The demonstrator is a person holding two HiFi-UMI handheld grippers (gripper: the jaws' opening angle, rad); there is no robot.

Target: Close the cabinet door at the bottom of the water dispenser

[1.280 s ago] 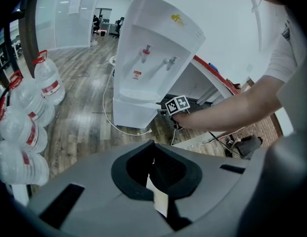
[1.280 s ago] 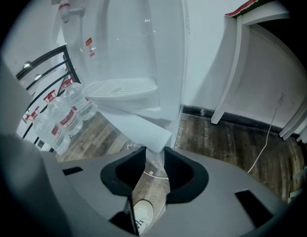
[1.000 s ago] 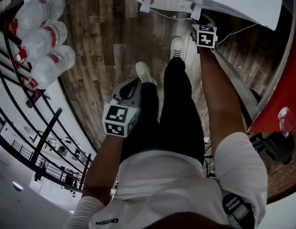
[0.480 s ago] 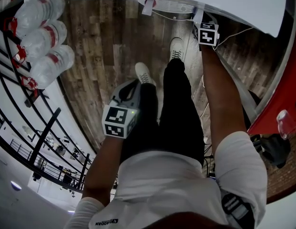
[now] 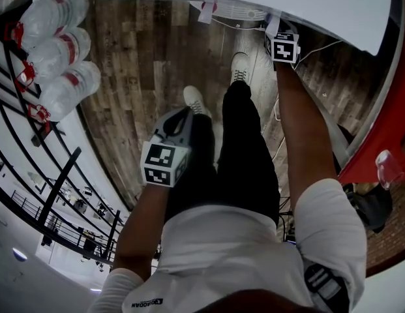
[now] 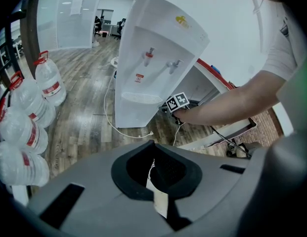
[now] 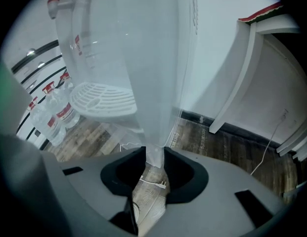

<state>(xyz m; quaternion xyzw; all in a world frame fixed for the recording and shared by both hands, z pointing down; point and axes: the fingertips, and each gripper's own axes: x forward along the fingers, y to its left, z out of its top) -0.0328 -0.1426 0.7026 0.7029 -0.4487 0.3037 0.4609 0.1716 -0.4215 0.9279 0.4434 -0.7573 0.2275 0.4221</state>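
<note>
**Right arm reaching out, left arm held in**

The right arm (image 5: 305, 129) is stretched forward and down. The right gripper (image 7: 154, 158) appears to be clamped by its fingers (image 7: 180, 174) on the cabinet door (image 7: 154, 132) edge. The left arm (image 5: 140, 230) is kept bent by the thigh, and the left gripper (image 6: 154, 149) is closed with nothing held.

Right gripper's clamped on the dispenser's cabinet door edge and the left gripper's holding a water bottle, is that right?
The left gripper holds no bottle: the left gripper view shows its jaws together on nothing, with the water bottles off to the side. The right gripper is clamped on the cabinet door edge, as you said.
</note>
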